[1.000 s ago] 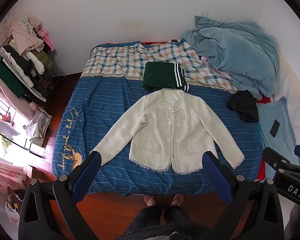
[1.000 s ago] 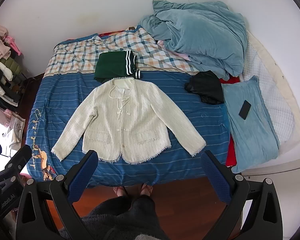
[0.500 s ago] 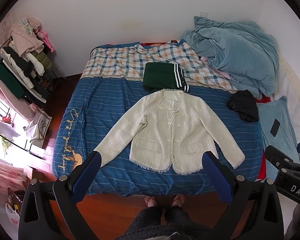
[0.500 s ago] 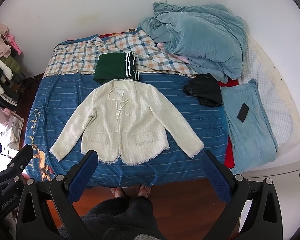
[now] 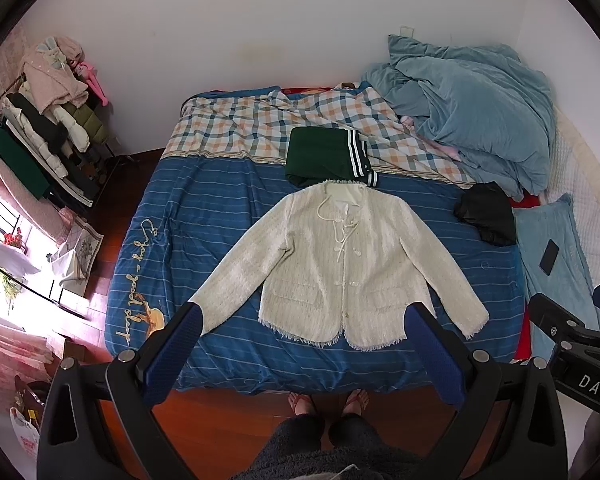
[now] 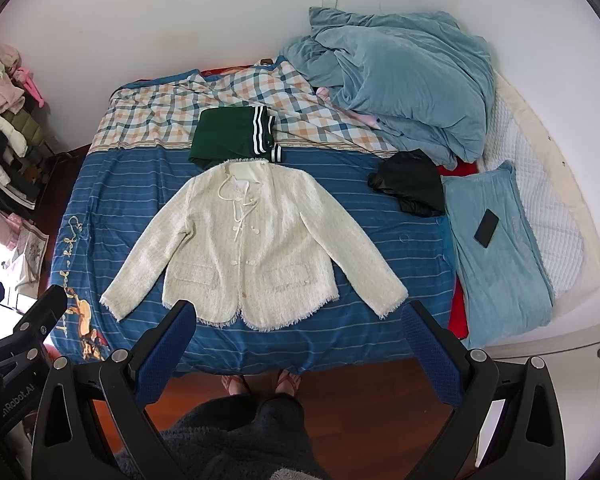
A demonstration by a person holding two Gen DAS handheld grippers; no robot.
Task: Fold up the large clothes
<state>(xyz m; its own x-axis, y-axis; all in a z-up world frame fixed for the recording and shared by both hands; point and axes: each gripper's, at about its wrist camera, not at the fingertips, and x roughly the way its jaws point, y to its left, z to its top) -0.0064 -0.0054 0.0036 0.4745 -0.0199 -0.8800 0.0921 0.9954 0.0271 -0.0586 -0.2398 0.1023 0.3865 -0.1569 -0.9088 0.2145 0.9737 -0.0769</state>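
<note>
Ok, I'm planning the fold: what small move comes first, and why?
Probably lower the left gripper onto the cream jacket at its left sleeve cuff: the jacket lies flat, sleeves spread, and both grippers hang open above it.

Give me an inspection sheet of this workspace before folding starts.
Surface: bed with blue striped cover, plaid quilt at the far end.
Job's things: cream jacket laid flat, front up, sleeves spread; folded green garment just beyond its collar.
Clutter: black garment, heaped blue duvet, phone on a blue pillow.
Grippers: left hand-held gripper and right hand-held gripper both open, above the near bed edge, holding nothing.
Cables: nothing seen.
Surroundings: clothes rack at left, wood floor, person's feet at the bed edge.
</note>
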